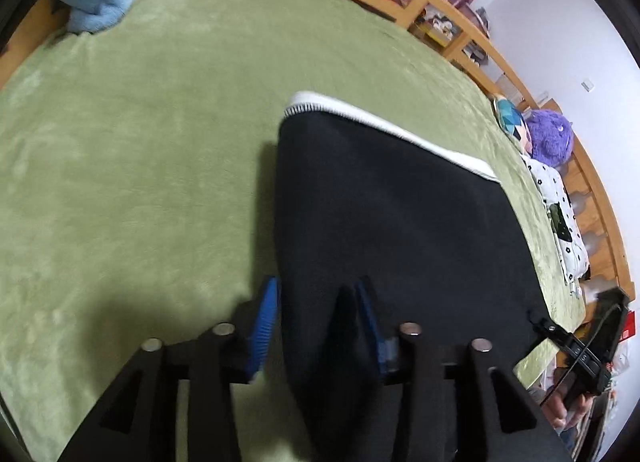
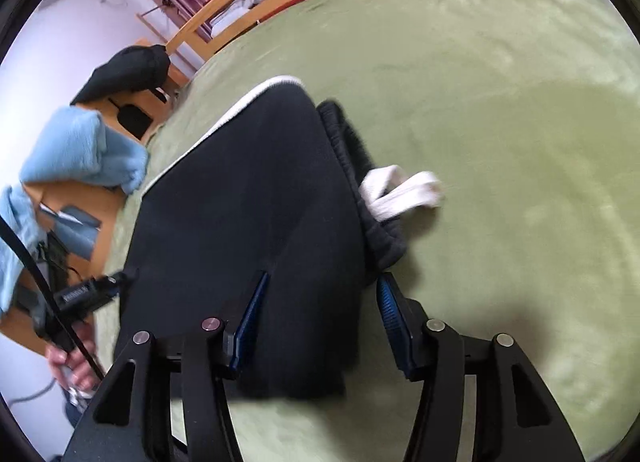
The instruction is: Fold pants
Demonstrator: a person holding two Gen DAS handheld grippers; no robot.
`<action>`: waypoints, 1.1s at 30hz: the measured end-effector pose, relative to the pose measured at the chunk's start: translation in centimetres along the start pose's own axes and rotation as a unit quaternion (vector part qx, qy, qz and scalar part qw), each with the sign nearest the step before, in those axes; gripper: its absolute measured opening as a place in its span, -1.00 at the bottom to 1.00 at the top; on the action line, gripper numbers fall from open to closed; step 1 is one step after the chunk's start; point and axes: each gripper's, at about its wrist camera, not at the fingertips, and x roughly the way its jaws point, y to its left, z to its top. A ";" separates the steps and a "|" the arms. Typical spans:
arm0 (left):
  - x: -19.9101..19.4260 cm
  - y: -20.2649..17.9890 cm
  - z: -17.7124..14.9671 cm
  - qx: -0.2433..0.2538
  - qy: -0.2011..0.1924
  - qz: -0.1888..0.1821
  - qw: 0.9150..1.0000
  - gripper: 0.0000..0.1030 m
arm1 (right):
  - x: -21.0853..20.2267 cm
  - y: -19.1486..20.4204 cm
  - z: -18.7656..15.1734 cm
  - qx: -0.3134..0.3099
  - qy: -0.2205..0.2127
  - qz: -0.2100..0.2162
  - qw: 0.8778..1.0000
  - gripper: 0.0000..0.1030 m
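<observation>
Left claw [image 1: 316, 326] stands wide, its blue pads on either side of the near edge of the black pants [image 1: 392, 230]. Right claw [image 2: 320, 310] is likewise wide around the pants' other near corner. The pants lie folded on the green bed [image 1: 140, 162], drawstring [image 2: 404, 190] beside the waistband.

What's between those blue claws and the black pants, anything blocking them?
Nothing visible. Both the left gripper and right gripper are open, with the black pants already lying between their fingers on the green blanket.
</observation>
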 end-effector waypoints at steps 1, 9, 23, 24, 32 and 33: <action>-0.6 -0.1 -0.3 0.003 -0.008 0.000 1.000 -0.12 | -1.2 0.3 0.0 -0.022 -0.017 -0.020 0.999 0.08; -1.6 -4.3 -5.5 0.073 -0.018 0.013 0.997 -0.07 | -4.0 5.0 -1.9 -0.158 -0.113 -0.034 0.980 -0.75; -2.6 -4.3 -5.6 0.093 -0.048 0.039 0.994 0.08 | -3.2 1.9 -2.5 -0.142 -0.086 -0.028 0.986 -0.03; -2.5 -4.2 -4.8 0.091 -0.052 0.044 0.994 0.08 | -3.6 2.2 -1.2 -0.144 -0.105 -0.028 0.984 0.14; -1.7 -3.2 -0.6 0.047 -0.061 0.064 0.995 0.08 | 4.4 3.5 9.0 -0.131 -0.078 -0.028 0.988 0.11; -1.6 -3.0 -0.6 0.045 -0.060 0.066 0.995 0.08 | 5.9 3.3 10.0 -0.127 -0.063 -0.027 0.990 -0.06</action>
